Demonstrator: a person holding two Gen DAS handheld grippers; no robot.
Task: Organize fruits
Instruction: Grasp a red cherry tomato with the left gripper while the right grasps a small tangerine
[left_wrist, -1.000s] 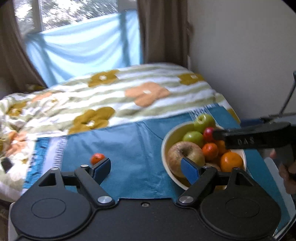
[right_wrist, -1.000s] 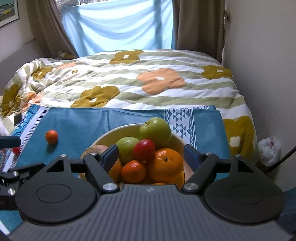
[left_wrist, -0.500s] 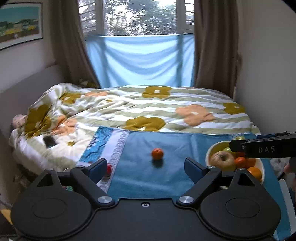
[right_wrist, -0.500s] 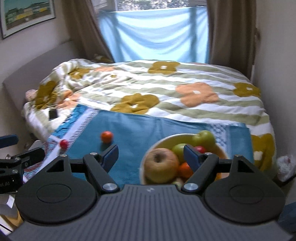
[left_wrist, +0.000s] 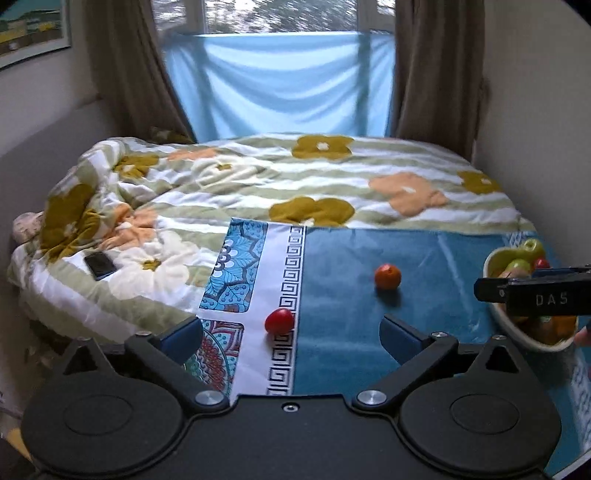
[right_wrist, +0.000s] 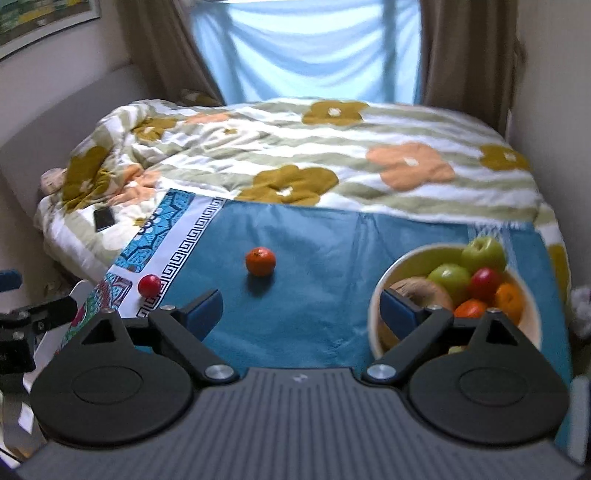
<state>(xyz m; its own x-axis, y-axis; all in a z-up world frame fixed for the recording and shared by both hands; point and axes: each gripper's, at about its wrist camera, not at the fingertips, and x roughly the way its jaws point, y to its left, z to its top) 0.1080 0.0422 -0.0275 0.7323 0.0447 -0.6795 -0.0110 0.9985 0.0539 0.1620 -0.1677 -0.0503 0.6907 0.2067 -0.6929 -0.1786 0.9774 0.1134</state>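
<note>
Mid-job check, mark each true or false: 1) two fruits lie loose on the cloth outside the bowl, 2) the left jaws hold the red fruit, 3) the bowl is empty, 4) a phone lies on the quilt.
1) True: an orange fruit and a small red fruit lie on the blue cloth.
2) False: the left gripper is opening, nothing between its jaws.
3) False: the bowl holds apples and oranges.
4) True: a phone lies on the quilt.
</note>
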